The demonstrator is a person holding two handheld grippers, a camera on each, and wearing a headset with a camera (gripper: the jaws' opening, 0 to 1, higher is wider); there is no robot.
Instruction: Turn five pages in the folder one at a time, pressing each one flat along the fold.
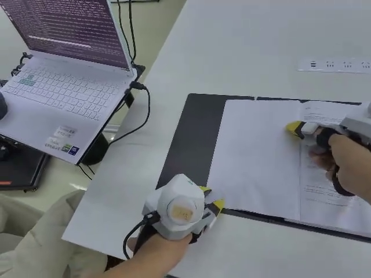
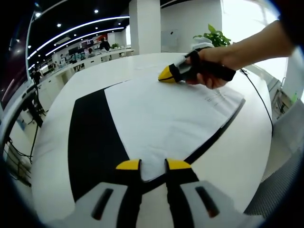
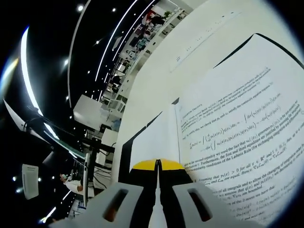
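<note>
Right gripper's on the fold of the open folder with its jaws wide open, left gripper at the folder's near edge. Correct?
Not quite. The right gripper is on the fold of the open folder, but its jaws are shut, tips together, not wide open; the right gripper view shows it. The left gripper is at the folder's near edge, as you said.

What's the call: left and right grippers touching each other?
Apart. Head view: left gripper at the near edge of the folder, right gripper farther in, white page between them.
</note>
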